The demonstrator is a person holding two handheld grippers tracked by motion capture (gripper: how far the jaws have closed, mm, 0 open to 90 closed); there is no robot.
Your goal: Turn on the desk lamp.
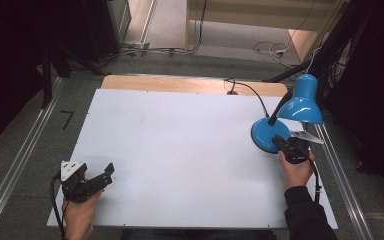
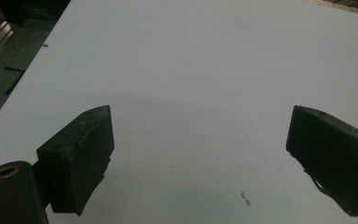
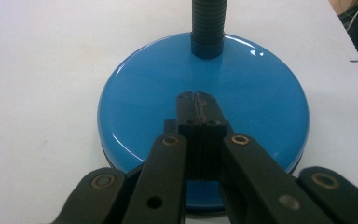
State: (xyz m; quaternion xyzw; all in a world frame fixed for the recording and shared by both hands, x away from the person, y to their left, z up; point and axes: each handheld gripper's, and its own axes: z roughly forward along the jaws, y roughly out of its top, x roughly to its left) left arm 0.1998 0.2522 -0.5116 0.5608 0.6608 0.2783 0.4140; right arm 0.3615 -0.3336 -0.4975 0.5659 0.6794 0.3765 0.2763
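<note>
Right gripper point(image 3: 198, 100), lower centre of the right gripper view, is clenched: jaws pressed flat together, nothing between them, tips lying over the near half of the blue lamp base point(image 3: 135, 98), apparently touching or just above the glossy top; contact can't be confirmed. In the high view the same gripper point(image 1: 281, 143) sits at the right edge of the frame, at the near rim of the base point(image 1: 265, 132), with the hand point(image 1: 296, 167) behind it. The black gooseneck point(image 3: 208, 23) rises from the far part of the base at top centre; the blue shade point(image 1: 302, 105) hangs above and to the right, tilted down, and looks unlit. The lamp's cord point(image 1: 252, 92) runs to the far table edge. The left gripper point(image 1: 102, 176) is at lower left of the high view, well apart from the lamp, jaws released and wide with bare white table point(image 2: 191, 70) between them, idle. Judgement: shut jaws on the base look like pressing a switch or pushing the lamp, but no switch is visible, so which is unclear. Lamp is upright near the table's right edge; the approach is done, and any press or shift looks still left.
</note>
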